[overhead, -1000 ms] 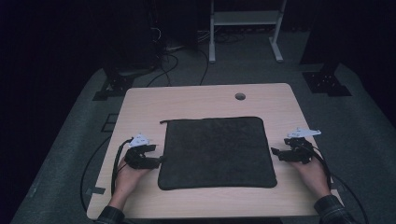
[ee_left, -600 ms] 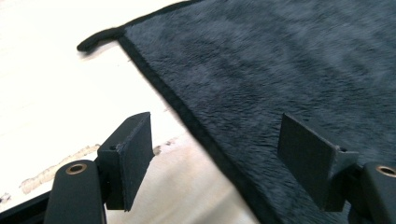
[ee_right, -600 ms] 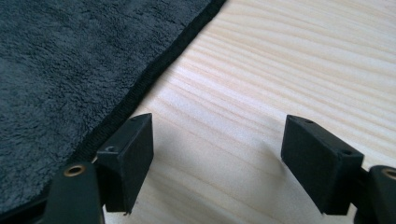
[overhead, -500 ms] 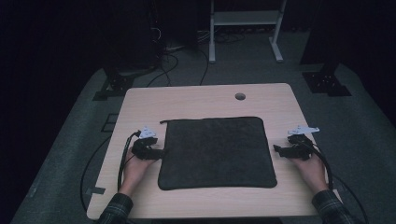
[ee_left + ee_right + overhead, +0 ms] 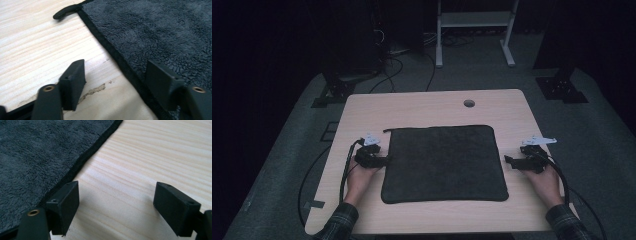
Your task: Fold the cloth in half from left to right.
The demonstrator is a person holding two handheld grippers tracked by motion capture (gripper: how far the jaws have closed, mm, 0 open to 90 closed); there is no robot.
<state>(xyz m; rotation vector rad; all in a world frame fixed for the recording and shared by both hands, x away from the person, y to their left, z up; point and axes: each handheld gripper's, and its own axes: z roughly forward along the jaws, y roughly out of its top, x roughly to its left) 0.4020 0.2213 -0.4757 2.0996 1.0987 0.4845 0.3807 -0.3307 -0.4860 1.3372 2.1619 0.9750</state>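
Dark towel [image 5: 443, 162] flat at centre of the worktop [image 5: 422, 107]. Left gripper [image 5: 382, 161] at towel's 9 o'clock edge, jaws apart and just been closing, straddling the hem, pads not pressing. Right gripper [image 5: 510, 161] at 3 o'clock edge, jaws wide, just been opening, only bare wood between them.
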